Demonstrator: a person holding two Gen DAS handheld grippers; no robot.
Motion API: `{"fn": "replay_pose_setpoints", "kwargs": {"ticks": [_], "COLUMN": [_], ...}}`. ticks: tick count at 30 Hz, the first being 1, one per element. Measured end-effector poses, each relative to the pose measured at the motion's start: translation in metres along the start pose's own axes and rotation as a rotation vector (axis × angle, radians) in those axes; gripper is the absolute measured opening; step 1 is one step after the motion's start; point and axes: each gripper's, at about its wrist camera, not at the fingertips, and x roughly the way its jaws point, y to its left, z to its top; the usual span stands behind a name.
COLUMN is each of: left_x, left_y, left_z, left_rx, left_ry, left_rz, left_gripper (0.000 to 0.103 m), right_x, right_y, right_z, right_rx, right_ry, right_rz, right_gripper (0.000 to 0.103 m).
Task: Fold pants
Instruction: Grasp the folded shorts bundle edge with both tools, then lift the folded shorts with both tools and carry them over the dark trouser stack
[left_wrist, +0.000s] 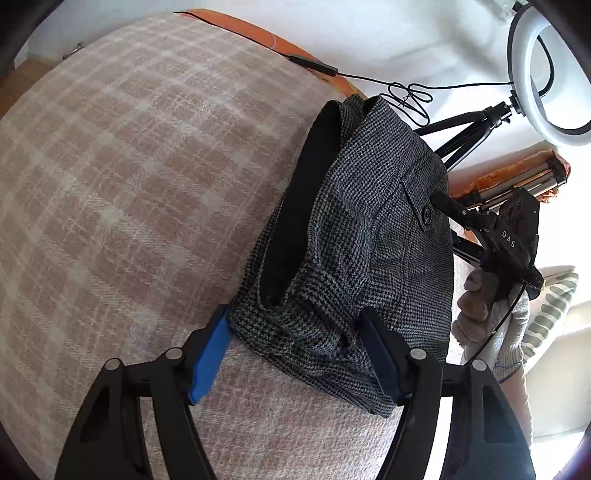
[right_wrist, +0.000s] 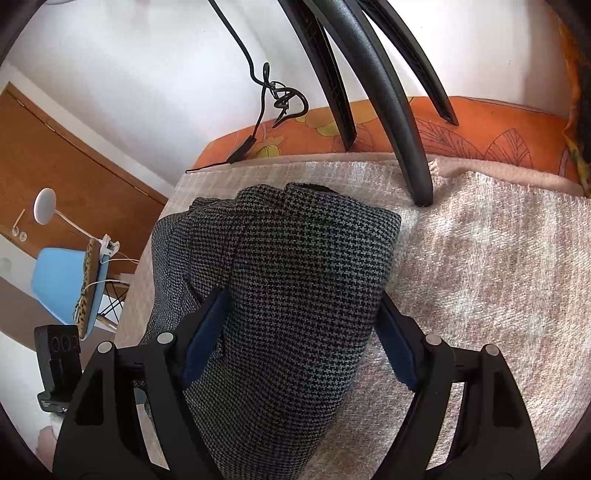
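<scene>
The grey houndstooth pants (left_wrist: 373, 236) lie bunched in a folded stack on the pink plaid blanket (left_wrist: 129, 177), the black-lined waistband open toward me. My left gripper (left_wrist: 295, 325) stands wide open, its blue pads either side of the near waistband corner. The right gripper shows at the pants' far edge in the left wrist view (left_wrist: 443, 201). In the right wrist view the pants (right_wrist: 295, 295) fill the gap of my right gripper (right_wrist: 301, 314), its jaws wide apart around the thick folded bundle; I cannot tell whether the pads press it.
A ring light (left_wrist: 546, 70) on a black tripod (right_wrist: 388, 110) stands on the blanket's far edge, with a dangling cable (right_wrist: 273, 96). An orange floral sheet (right_wrist: 480, 136) borders the blanket. A blue chair (right_wrist: 66, 284) stands beside the bed.
</scene>
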Motion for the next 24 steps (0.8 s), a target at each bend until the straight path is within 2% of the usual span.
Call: {"fn": "replay_pose_setpoints", "kwargs": {"ticks": [5,10,13,15,17,19,20,24], "left_x": [0.006,0.013,0.013,0.013,0.014,0.01,0.01,0.005], "left_y": [-0.005,-0.008,-0.012,-0.014,-0.015,-0.013,-0.015,-0.015], "left_z": [-0.001,0.009,0.009,0.011,0.012,0.011,0.011,0.01], "left_rx": [0.029,-0.01,0.017,0.039,0.046,0.051,0.056,0.073], "left_ry": [-0.028,-0.08,-0.095,-0.105,-0.107,-0.114,-0.118,-0.13], "left_rz": [0.02,0.001,-0.006,-0.005,-0.006,-0.007,-0.005,-0.011], "left_gripper": [0.066,0.066,0.05,0.045,0.039,0.036,0.035,0.032], "right_x": [0.002,0.004,0.0,0.001,0.004,0.006,0.006,-0.006], "right_y": [-0.003,0.001,-0.01,-0.017,-0.017,-0.011,-0.01,-0.013], "right_z": [0.0,0.001,0.0,0.0,0.001,0.002,0.002,0.001], "right_rx": [0.021,0.016,0.058,0.124,0.156,0.143,0.147,0.178], "right_ry": [-0.022,-0.031,-0.034,-0.058,-0.078,-0.086,-0.091,-0.115], "right_rz": [0.043,0.049,0.111,0.155,0.157,0.122,0.115,0.139], "right_gripper": [0.083,0.083,0.083,0.083,0.08,0.065,0.062,0.034]}}
